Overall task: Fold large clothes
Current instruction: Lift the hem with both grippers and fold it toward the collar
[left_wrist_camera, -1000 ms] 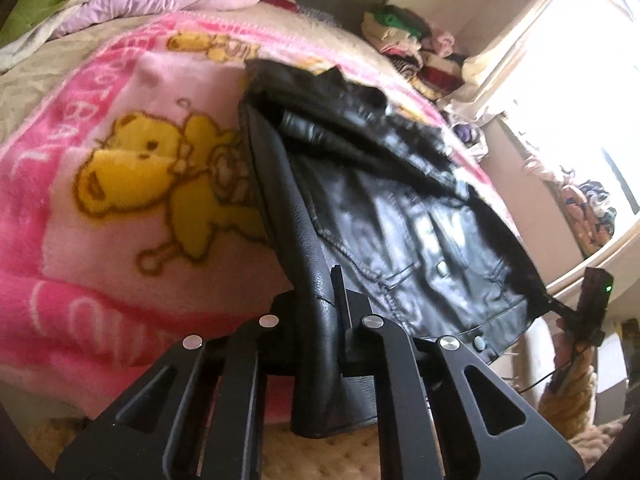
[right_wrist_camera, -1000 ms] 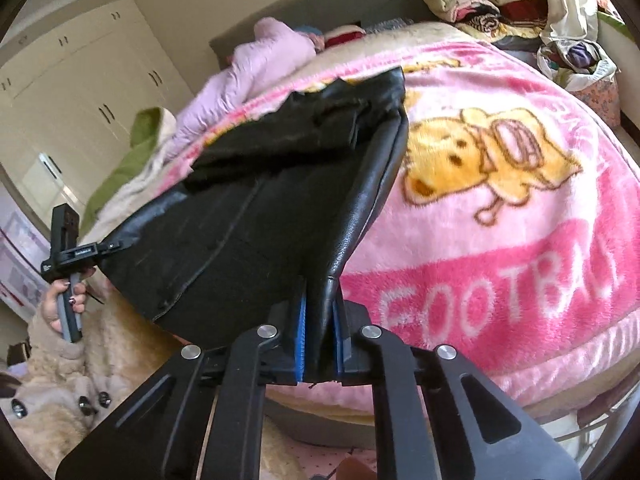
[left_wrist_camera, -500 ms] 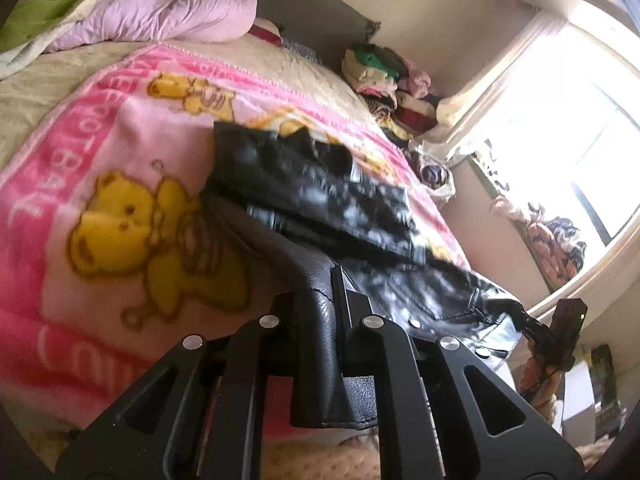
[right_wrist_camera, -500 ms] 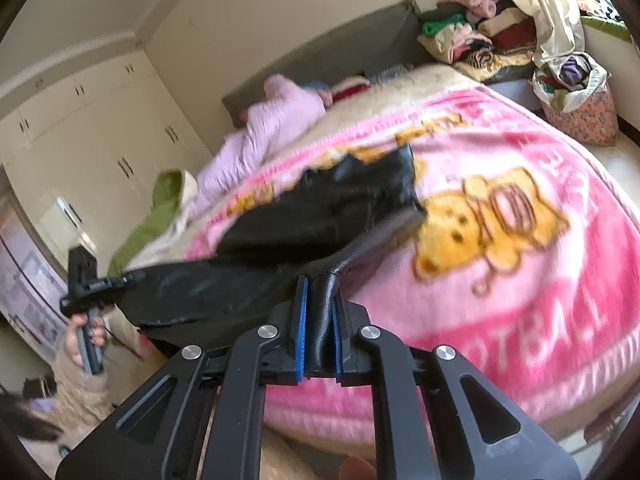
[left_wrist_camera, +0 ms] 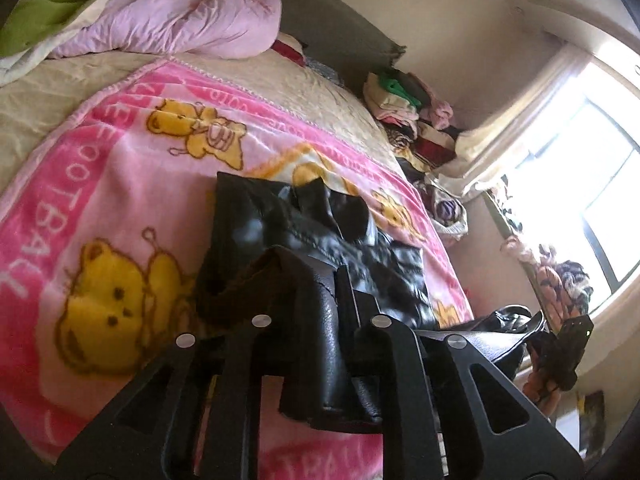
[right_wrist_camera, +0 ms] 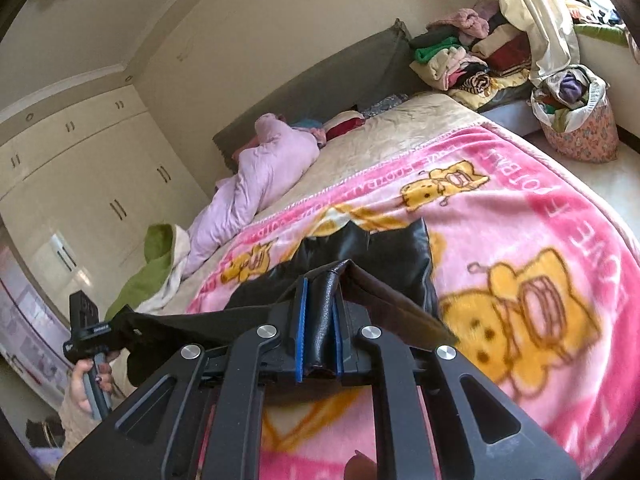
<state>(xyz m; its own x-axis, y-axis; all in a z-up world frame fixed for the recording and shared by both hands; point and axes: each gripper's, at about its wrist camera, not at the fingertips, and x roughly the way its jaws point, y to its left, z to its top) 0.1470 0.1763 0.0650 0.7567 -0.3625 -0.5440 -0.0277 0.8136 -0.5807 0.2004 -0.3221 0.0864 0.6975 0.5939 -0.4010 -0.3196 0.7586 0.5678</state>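
A black leather jacket [left_wrist_camera: 320,240] lies on a pink bear-print blanket [left_wrist_camera: 120,168], its near half lifted off the bed. My left gripper [left_wrist_camera: 320,308] has one corner of the hem between its pads; its jaws are opening, with the leather still pinched. In the right wrist view the jacket [right_wrist_camera: 384,256] shows its brown lining, and my right gripper [right_wrist_camera: 320,312] is shut on the other hem corner between blue pads. The hem hangs stretched between the two grippers. Each view shows the other gripper: the right gripper [left_wrist_camera: 560,344], and the left gripper [right_wrist_camera: 92,332] in a person's hand.
A lilac duvet [left_wrist_camera: 180,20] and a green cloth [left_wrist_camera: 52,12] lie at the head of the bed. Piled clothes [left_wrist_camera: 408,108] sit by the window [left_wrist_camera: 592,200]. A cloth bag [right_wrist_camera: 576,112] stands on the floor. Cream wardrobes [right_wrist_camera: 80,184] line the far wall.
Both grippers have risen and moved toward the head of the bed with the hem. The jacket's lower half has come off the blanket and now hangs over the upper half.
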